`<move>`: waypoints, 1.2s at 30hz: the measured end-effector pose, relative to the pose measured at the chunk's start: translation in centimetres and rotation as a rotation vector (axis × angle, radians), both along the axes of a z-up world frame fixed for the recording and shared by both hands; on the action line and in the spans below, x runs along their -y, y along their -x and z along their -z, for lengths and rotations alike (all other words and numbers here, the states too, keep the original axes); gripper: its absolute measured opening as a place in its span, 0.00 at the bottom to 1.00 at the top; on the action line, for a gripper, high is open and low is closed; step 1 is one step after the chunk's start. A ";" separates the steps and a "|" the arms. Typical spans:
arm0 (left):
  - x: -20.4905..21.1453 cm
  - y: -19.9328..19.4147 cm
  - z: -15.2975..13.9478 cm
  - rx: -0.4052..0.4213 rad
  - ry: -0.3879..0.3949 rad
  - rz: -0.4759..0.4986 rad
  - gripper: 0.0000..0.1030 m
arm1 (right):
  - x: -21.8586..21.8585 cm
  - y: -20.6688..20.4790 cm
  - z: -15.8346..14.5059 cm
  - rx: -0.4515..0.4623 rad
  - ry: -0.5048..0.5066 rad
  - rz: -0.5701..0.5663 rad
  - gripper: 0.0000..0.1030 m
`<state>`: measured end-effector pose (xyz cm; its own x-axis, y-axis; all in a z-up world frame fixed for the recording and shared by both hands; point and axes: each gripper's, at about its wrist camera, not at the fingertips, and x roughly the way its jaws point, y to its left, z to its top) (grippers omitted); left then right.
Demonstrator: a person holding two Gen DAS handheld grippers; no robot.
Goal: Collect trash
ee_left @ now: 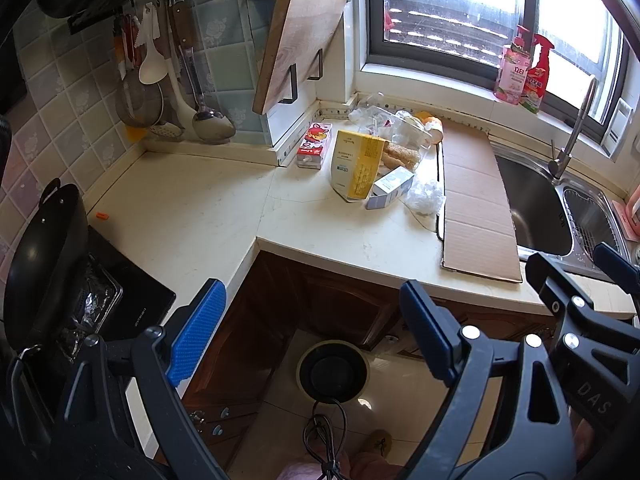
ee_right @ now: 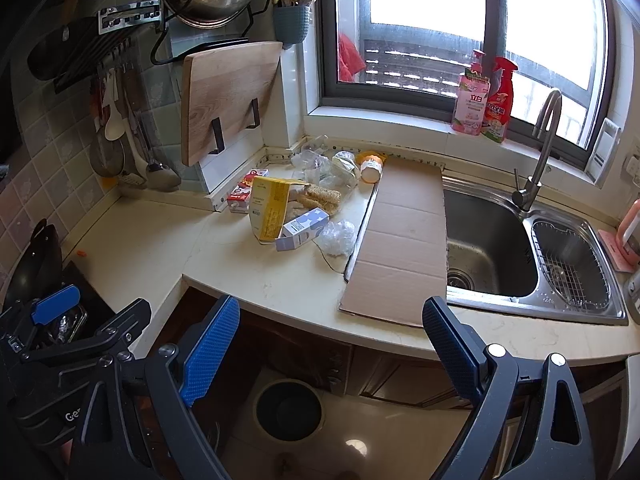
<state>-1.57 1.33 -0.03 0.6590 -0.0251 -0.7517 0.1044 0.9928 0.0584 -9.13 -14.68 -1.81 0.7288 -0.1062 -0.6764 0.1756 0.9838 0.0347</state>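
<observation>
Trash lay heaped at the desk's [ee_right: 280, 296] far side: yellow carton [ee_right: 267, 207], blue-white box [ee_right: 301, 229], crumpled plastic [ee_right: 338, 237]. Left gripper [ee_left: 312, 332] and right gripper [ee_right: 332, 344] hovered near, fingers wide apart, empty. Best take the nearest box first, squarely across its narrow sides, for the floor bin [ee_right: 289, 407].

Both fisheye views looked forward and down from above the floor in front of the bench [ee_left: 192, 216], held back from its edge. The left view sat further left, nearer the wok [ee_left: 44, 264]; the right view faced the sink [ee_right: 488, 248]. Both shared the trash pile [ee_left: 376, 160], window and floor bin [ee_right: 288, 408].
</observation>
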 end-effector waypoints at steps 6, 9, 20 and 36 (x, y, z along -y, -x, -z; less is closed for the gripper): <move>-0.2 -0.2 -0.1 -0.003 -0.003 0.005 0.85 | -0.6 -0.5 0.3 0.001 0.001 0.001 0.91; -0.4 -0.6 -0.3 0.000 -0.009 0.010 0.85 | -0.4 -0.5 0.2 0.000 0.003 0.000 0.91; -3.0 -7.3 0.7 -0.029 0.061 0.005 0.85 | 0.5 -5.6 0.4 -0.054 -0.054 0.016 0.91; -0.7 -21.1 6.7 -0.131 0.089 0.249 0.85 | 8.0 -20.2 6.7 -0.206 -0.238 0.060 0.81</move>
